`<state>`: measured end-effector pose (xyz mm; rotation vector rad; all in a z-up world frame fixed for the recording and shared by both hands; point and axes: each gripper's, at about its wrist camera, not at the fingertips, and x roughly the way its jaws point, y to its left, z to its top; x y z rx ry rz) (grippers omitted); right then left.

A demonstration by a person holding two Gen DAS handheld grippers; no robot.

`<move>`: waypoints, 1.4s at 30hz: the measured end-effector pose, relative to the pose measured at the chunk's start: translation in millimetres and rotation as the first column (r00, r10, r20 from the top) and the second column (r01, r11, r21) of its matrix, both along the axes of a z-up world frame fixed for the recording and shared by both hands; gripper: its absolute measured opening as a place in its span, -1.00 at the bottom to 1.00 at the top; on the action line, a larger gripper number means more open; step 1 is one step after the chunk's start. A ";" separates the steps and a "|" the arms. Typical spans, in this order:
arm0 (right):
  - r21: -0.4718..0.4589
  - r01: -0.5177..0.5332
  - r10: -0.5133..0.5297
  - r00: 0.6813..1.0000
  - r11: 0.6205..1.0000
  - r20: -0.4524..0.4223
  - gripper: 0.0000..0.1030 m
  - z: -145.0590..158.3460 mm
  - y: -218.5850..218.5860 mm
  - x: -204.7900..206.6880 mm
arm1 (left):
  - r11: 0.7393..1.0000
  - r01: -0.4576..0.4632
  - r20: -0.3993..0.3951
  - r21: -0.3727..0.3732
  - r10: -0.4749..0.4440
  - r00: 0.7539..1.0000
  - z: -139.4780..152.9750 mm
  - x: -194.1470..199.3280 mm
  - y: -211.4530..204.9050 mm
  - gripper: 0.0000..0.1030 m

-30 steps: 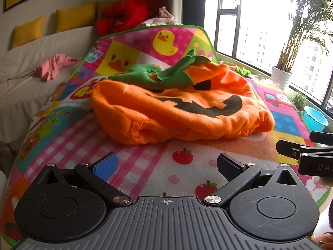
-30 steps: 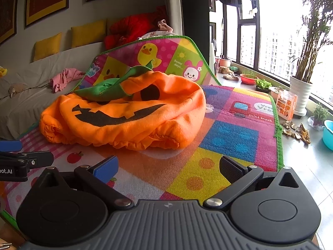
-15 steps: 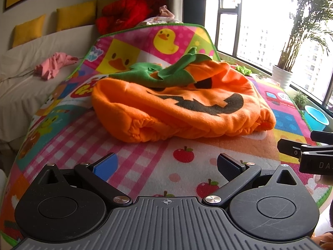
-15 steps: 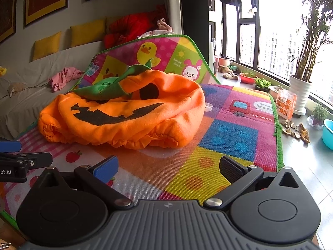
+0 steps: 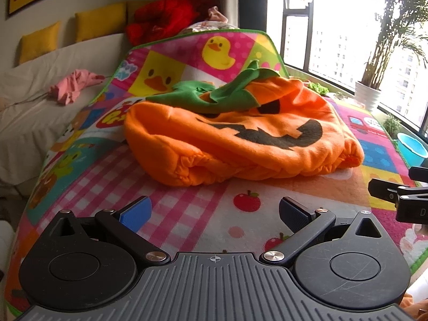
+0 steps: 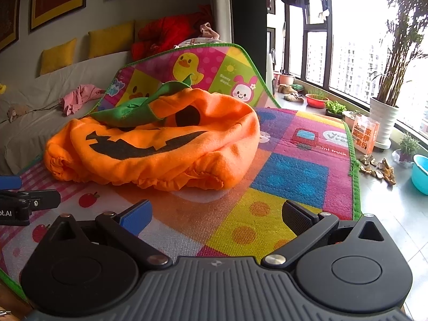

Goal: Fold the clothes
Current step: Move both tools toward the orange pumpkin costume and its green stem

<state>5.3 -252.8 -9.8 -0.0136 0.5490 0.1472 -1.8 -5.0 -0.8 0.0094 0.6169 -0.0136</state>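
Observation:
An orange pumpkin costume (image 5: 240, 139) with a black jagged grin and a green leaf collar (image 5: 222, 96) lies crumpled on a colourful play mat (image 5: 187, 208). The right wrist view shows the same pumpkin costume (image 6: 160, 147) left of centre on the play mat (image 6: 289, 176). My left gripper (image 5: 214, 214) is open and empty, hovering short of the costume's gathered hem. My right gripper (image 6: 216, 216) is open too, apart from the costume's right end. Each view catches the other gripper's tip at its edge, the right one (image 5: 398, 195) and the left one (image 6: 24, 203).
A white sofa (image 5: 34, 112) with yellow cushions and a pink garment (image 5: 72, 85) runs along the left. Red clothes (image 6: 168, 34) are heaped behind the mat's raised end. Potted plants (image 6: 385, 112), an orange bag (image 6: 366, 136) and a blue basin (image 6: 420, 174) stand on the floor by the window.
Both grippers have edged slightly forward and lower toward the costume, which looks a little nearer. Jaws stay open and the costume has not moved.

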 end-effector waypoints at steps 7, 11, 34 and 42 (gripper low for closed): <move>-0.030 -0.012 0.012 1.000 0.999 -0.004 1.00 -3.5 3.7 2.8 | 1.000 -0.005 -0.014 0.023 0.005 1.000 -5.1 7.6 3.2 1.00; -0.064 -0.031 0.031 1.000 0.997 -0.004 1.00 -4.3 6.1 8.1 | 0.999 0.004 -0.020 0.040 -0.003 1.000 -6.9 13.3 6.3 1.00; -0.519 0.114 -0.057 0.990 0.847 0.126 1.00 -22.8 6.9 135.0 | 0.957 -0.003 -0.039 0.290 0.015 0.999 -11.4 129.8 51.3 1.00; -0.459 0.182 -0.145 0.983 0.870 0.114 1.00 1.9 -35.6 104.2 | 0.953 0.036 -0.018 0.301 -0.032 0.999 13.4 102.7 34.5 1.00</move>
